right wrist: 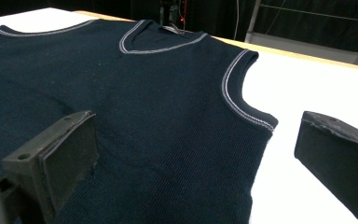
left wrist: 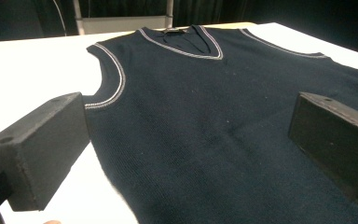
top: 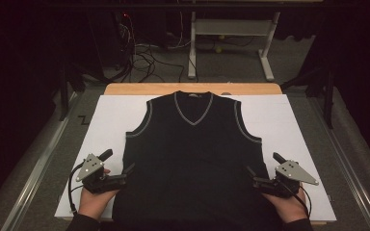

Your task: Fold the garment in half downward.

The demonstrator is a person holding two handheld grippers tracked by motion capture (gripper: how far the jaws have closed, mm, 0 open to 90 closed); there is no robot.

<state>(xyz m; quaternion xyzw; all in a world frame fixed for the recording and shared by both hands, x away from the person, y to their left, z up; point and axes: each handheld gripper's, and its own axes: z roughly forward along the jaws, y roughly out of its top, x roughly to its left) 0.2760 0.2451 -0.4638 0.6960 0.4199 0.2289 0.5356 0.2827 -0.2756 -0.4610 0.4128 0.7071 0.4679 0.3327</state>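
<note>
White sheet (top: 289, 120) (dark room) | vest (top: 192, 154) flat | both tools (top: 120, 180) (top: 257, 182) wide open, empty

no legible text, labels, brands or numbers

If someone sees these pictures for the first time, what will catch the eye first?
The dark sleeveless vest with pale trim lies flat in the middle of the white sheet. The left gripper and the right gripper, both open, sit at its two lower side edges.
</note>
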